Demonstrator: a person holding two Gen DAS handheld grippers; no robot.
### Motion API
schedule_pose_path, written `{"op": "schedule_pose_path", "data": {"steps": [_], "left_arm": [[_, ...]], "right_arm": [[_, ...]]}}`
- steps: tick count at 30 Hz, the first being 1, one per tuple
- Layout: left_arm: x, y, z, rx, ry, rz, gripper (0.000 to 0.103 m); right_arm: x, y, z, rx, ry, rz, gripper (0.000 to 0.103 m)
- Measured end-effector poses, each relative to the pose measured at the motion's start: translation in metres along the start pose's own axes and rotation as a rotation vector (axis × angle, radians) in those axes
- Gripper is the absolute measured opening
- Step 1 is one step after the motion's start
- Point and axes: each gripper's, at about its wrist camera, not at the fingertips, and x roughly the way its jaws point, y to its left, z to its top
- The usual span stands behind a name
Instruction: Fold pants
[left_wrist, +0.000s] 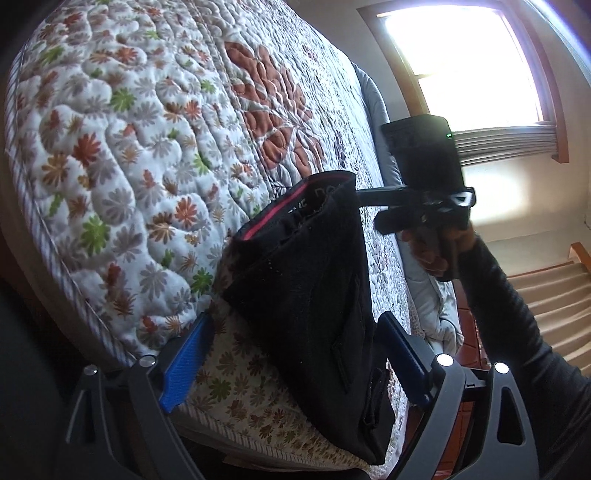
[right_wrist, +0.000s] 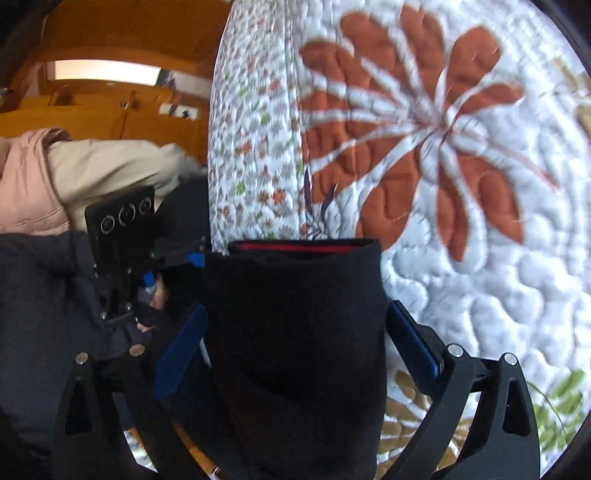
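The black pants (left_wrist: 314, 295) with a red inner waistband hang in the air over a floral quilted bed (left_wrist: 122, 147). In the left wrist view they drape between my left gripper's blue fingers (left_wrist: 184, 369), whose jaws stand wide apart; no pad visibly pinches them. My left gripper (left_wrist: 291, 354) points at the bed edge. My right gripper (left_wrist: 365, 195) shows beyond, shut on the waistband's far end. In the right wrist view the pants (right_wrist: 295, 332) fill the gap of my right gripper (right_wrist: 295, 354), with the left gripper (right_wrist: 155, 273) at their left edge.
The quilt (right_wrist: 461, 184) shows a large orange flower. A bright window (left_wrist: 461, 66) and carpeted stairs (left_wrist: 546, 302) lie to the right. Wooden furniture (right_wrist: 103, 103) and beige clothing (right_wrist: 92, 173) lie to the left in the right wrist view.
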Motion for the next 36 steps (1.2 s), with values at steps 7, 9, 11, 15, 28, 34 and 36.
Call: {"op": "schedule_pose_path", "data": {"steps": [7, 9, 11, 15, 28, 34, 36], "left_arm": [[0.001, -0.008, -0.003, 0.064, -0.005, 0.028, 0.093], [0.001, -0.016, -0.005, 0.112, -0.008, 0.051, 0.093], [-0.001, -0.027, -0.007, 0.176, -0.029, 0.065, 0.093], [0.007, -0.035, -0.003, 0.235, -0.024, 0.060, 0.093], [0.025, -0.032, 0.025, 0.290, -0.043, 0.030, 0.064], [0.021, -0.046, 0.019, 0.324, -0.036, 0.045, 0.039], [0.020, -0.054, 0.018, 0.341, -0.035, 0.048, 0.032]], "right_arm": [[-0.007, -0.011, -0.005, -0.001, -0.025, 0.191, 0.054], [-0.014, -0.011, -0.008, -0.012, -0.056, 0.213, 0.041], [-0.018, -0.009, -0.013, -0.018, -0.071, 0.216, 0.041], [-0.025, -0.005, -0.018, -0.022, -0.093, 0.238, 0.040], [-0.049, 0.000, -0.038, -0.053, -0.144, 0.255, 0.040], [-0.053, 0.001, -0.039, -0.047, -0.143, 0.196, 0.040], [-0.054, 0.005, -0.039, -0.044, -0.141, 0.157, 0.040]]}}
